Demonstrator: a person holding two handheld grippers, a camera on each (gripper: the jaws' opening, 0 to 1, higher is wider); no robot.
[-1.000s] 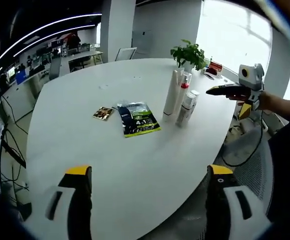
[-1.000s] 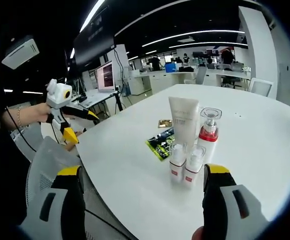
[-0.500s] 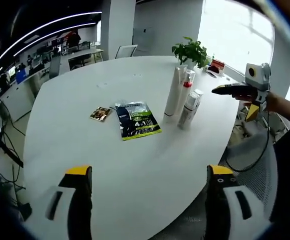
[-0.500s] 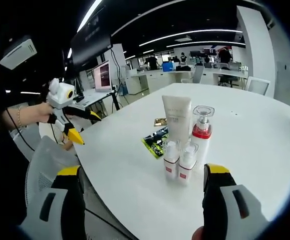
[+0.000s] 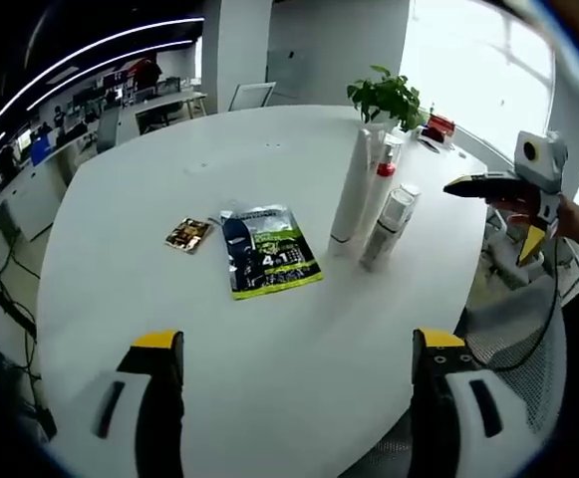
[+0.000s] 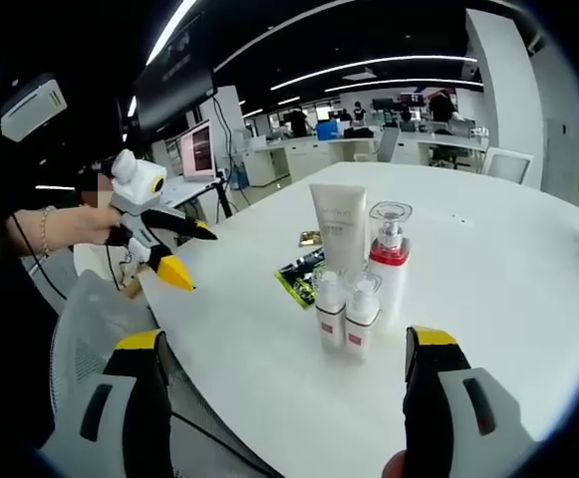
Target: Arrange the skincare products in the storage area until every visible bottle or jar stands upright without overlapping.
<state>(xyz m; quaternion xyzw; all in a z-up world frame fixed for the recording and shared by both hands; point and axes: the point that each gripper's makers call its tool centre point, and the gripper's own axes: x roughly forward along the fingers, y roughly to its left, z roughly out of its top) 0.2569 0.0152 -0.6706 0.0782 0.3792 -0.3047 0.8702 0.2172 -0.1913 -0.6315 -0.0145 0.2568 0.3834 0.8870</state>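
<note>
Going left to right: left gripper (image 5: pixel 294 383) hanging back over the near edge of the worktop (image 5: pixel 149 179), jaws wide open, nothing in them. Green sachet (image 5: pixel 266 251) flat ahead, small packet (image 5: pixel 187 234) beside it. Off to the right, the tall tube (image 6: pixel 338 229), pump bottle (image 6: pixel 387 254) and two small bottles (image 6: pixel 347 313) clustered close, all upright, long axes vertical. Right gripper (image 6: pixel 291 383) also open and empty, pointed straight at that cluster, clearly the nearer one. Probably its job.

Bottles (image 5: pixel 369 204) clustered upright on table (image 5: pixel 269 339); sachet (image 5: pixel 264 251) beside.
</note>
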